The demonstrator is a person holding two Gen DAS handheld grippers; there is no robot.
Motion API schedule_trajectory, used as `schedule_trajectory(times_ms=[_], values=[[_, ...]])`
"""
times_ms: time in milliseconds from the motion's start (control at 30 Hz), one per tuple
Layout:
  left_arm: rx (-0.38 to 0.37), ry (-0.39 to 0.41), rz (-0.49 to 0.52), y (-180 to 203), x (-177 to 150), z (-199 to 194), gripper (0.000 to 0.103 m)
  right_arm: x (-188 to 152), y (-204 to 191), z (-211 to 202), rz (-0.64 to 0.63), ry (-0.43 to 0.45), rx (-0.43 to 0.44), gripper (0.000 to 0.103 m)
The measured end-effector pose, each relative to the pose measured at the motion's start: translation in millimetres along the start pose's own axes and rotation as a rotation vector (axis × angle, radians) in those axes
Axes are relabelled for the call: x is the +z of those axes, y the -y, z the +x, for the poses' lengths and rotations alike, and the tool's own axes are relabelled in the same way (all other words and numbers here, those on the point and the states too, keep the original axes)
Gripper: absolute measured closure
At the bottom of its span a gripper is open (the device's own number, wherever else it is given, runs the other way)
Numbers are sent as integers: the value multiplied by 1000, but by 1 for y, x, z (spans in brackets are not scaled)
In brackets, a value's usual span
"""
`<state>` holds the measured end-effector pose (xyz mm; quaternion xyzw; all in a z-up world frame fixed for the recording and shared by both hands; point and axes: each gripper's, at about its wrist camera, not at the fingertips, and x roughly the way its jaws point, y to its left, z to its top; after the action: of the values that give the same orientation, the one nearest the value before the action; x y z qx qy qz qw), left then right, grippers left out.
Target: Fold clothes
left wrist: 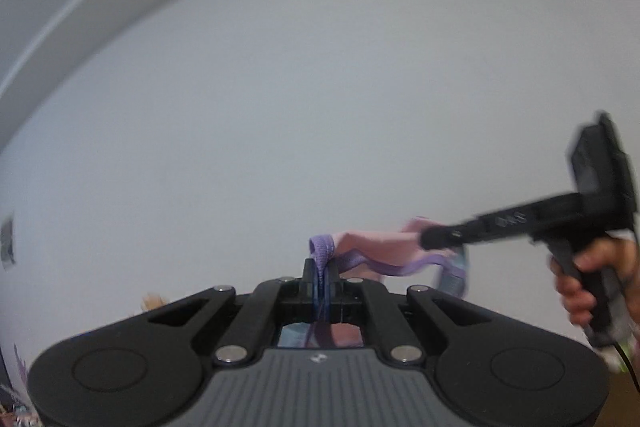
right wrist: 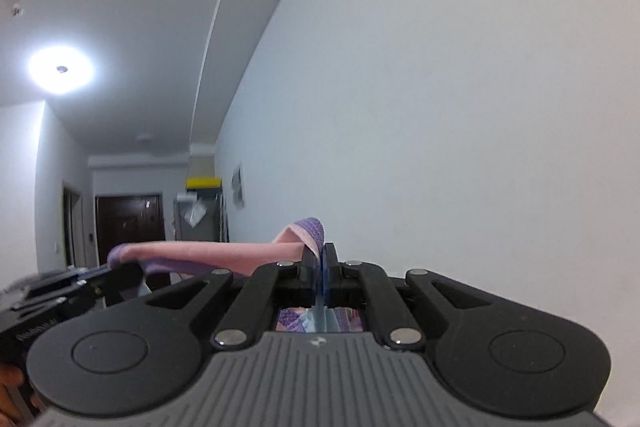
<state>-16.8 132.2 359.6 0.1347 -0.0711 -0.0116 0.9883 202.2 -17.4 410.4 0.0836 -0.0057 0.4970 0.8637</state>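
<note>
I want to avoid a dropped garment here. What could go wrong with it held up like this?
Each gripper, left gripper and right gripper, pinches only a narrow purple edge of the pink garment, so the cloth might slip out. The span between them sags a little and could twist, which would likely spoil the fold.
</note>
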Motion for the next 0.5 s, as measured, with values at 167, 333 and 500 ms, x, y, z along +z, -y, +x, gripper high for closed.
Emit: schedule_trajectory(times_ms=[167,333,500], values=[[-134,-246,42,98,-91,-46,102,-91,20,-23,-30,-259,8,101],[-369,-478,-66,205,-218,-111,102,-225,46,-89,-4,-562,28,101],[-545,-649,-174,246,-271,-139,102,-304,80,-170,144,-714,-9,101]])
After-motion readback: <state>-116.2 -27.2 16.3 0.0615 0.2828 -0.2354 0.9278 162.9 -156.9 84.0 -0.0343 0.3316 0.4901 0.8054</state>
